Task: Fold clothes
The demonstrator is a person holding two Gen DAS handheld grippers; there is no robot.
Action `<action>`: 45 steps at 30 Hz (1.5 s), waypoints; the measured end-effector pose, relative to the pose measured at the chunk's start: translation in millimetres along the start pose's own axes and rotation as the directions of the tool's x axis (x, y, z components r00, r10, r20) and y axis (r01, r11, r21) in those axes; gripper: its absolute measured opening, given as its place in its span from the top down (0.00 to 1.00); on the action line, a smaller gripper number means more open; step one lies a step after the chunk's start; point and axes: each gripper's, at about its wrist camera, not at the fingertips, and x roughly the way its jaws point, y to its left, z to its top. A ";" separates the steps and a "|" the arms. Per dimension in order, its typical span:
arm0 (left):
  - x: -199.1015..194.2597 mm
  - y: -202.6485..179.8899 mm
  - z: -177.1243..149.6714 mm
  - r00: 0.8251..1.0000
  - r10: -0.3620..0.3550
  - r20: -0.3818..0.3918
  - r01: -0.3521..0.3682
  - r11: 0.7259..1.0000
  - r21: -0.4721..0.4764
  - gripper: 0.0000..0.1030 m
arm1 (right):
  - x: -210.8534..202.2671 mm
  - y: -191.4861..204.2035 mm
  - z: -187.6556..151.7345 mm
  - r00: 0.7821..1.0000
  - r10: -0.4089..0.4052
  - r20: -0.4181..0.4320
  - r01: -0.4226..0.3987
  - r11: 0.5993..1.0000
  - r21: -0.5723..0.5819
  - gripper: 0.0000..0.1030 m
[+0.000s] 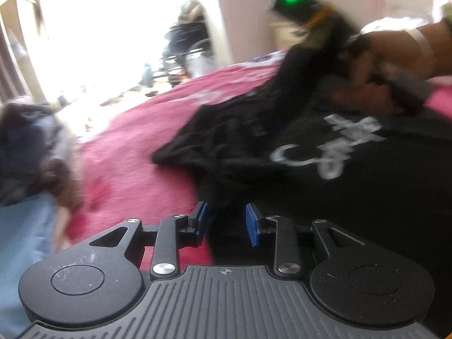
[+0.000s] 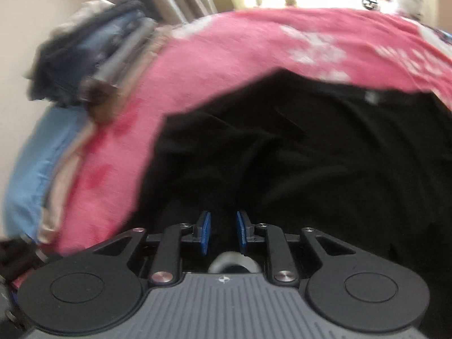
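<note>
The bed fills most of both views, covered in a pink spread with pale, blurred patterning. Spread over its near part is the black T-shirt — the biggest item on it — lying rumpled, with a white printed design facing up in the left wrist view and a bunched sleeve or edge trailing out toward the middle of the bed. In the right wrist view the same shirt takes up the whole centre as dark, creased cloth.

At the left edge of the bed sits a stack of clothes: dark and denim-blue pieces on top, a light blue piece below. It stands well apart from the shirt.

In the left wrist view the person's hand reaches in from the right, holding the right gripper, which points down at the shirt's upper part; motion blur hides its tips there.

The left gripper hangs just above the shirt's near edge. Its 2 blue-padded jaws stand apart with a clear gap, black cloth visible beyond them — the pads press on nothing.

Seen from its own camera, the right gripper is also parted, more narrowly, over the black cloth, with no fabric pinched between the pads.
</note>
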 end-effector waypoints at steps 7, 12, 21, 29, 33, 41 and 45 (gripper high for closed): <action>22.6 4.1 -4.7 0.993 0.105 -0.046 -0.102 0.992 0.072 0.70 | -23.3 4.6 7.7 0.999 -0.007 0.051 0.006 0.999 0.034 0.74; 25.4 11.5 -6.2 0.991 0.116 -0.065 -0.117 0.993 -0.011 0.75 | -26.6 23.1 27.7 0.994 0.016 0.107 -0.020 0.999 0.030 0.73; 31.0 7.7 -10.5 0.991 0.113 -0.072 -0.115 0.993 -0.033 0.77 | 51.4 139.5 84.0 0.994 -0.106 0.021 0.107 0.931 -0.349 0.61; 30.9 10.4 -16.3 0.996 0.069 -0.065 -0.075 0.991 -0.107 0.96 | 108.4 133.7 93.5 0.956 -0.294 -0.010 0.273 0.900 -0.340 0.91; 29.0 24.4 -19.0 0.995 0.052 -0.084 -0.070 0.971 -0.229 0.97 | 86.2 122.8 97.6 0.973 -0.210 0.091 0.227 0.942 -0.247 0.95; 29.0 54.5 -24.0 0.991 -0.001 -0.137 -0.065 0.878 -0.474 0.97 | 97.6 104.0 92.6 0.977 -0.069 0.204 0.093 0.990 -0.111 0.95; 28.5 51.7 -22.9 0.989 0.003 -0.145 -0.071 0.881 -0.467 0.97 | 112.6 87.3 85.9 0.974 -0.016 0.225 0.023 0.999 -0.025 0.93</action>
